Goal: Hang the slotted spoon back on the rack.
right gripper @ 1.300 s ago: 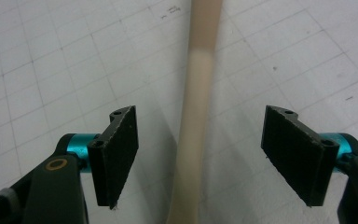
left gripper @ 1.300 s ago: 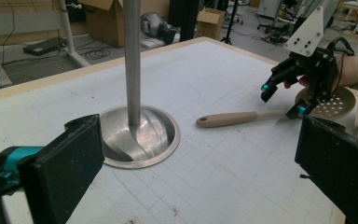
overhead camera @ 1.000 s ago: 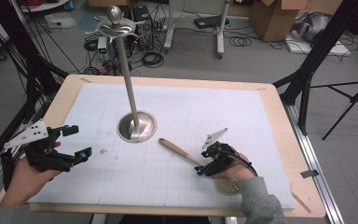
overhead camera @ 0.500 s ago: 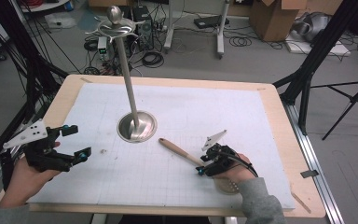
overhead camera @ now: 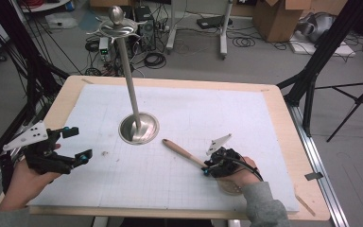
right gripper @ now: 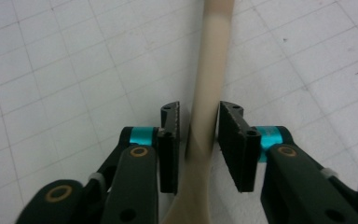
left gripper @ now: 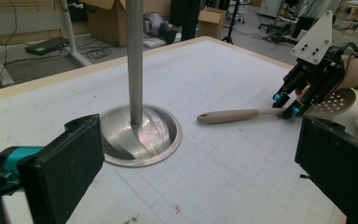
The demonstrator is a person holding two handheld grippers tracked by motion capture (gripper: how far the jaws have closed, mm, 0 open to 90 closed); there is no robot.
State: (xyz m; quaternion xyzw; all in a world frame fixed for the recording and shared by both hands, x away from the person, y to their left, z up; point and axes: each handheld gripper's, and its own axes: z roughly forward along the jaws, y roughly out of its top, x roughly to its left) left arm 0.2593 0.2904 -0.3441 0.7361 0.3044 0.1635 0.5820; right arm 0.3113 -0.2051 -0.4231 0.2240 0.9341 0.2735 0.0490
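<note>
Beige spoon handle (right gripper: 208,79) lies between the right claw's (right gripper: 199,140) closing jaws; gaps remain.

Table (overhead camera: 283,113) with white grid mat (overhead camera: 217,113).
On the mat: a metal stand (overhead camera: 139,127) with upright pole, and a slotted spoon (overhead camera: 189,153) lying flat beside it.
</note>
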